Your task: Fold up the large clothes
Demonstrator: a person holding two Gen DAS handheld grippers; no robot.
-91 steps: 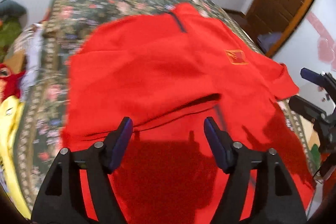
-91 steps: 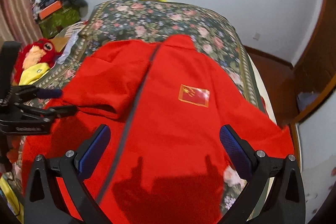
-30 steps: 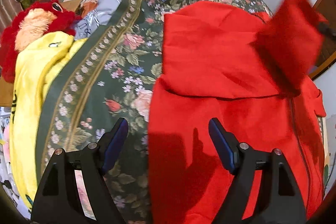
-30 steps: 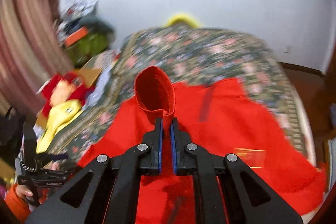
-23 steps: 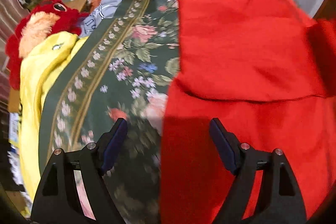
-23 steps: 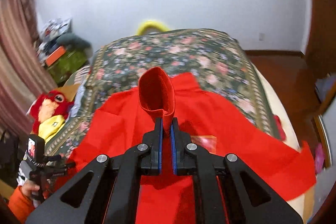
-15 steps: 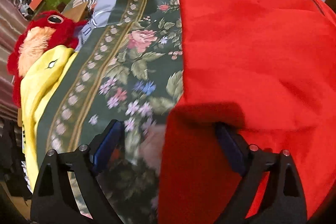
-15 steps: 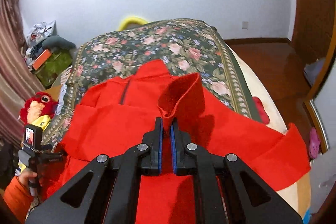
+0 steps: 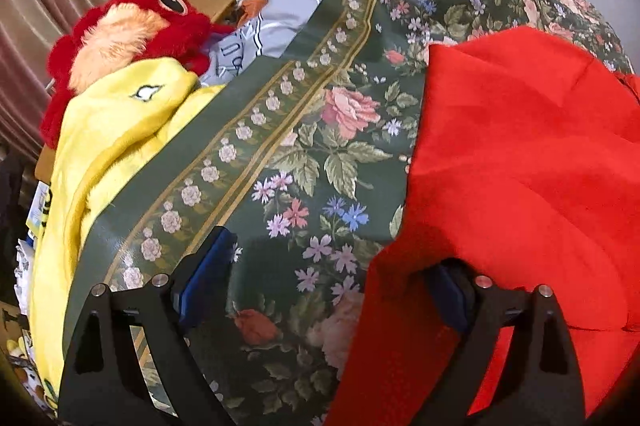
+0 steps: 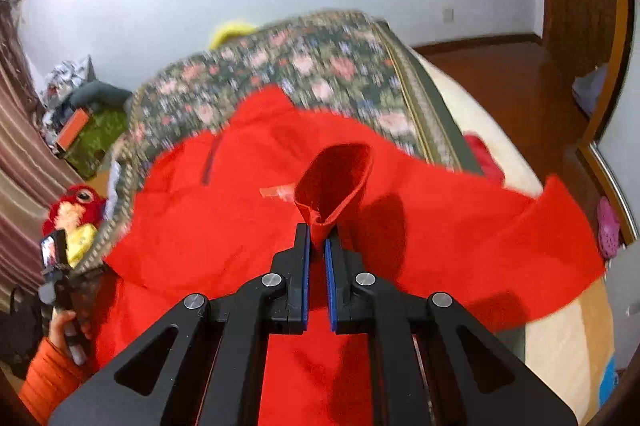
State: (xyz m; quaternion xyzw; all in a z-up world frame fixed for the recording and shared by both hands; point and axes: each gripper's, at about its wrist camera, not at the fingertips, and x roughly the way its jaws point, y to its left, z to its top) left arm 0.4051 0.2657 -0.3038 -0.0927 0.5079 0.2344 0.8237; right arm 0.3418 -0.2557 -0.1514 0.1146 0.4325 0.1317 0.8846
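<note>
Since a second ago both my grippers have dropped lower over the bed, and the cuff I carry now hangs above the jacket's chest. On the left, my left gripper (image 9: 332, 282) stands wide open with nothing clamped, straddling the edge of the red jacket (image 9: 520, 154), which lies spread on the floral bedspread (image 9: 304, 130). On the right, my right gripper (image 10: 316, 242) is clamped shut on the red sleeve cuff (image 10: 334, 178).
</note>
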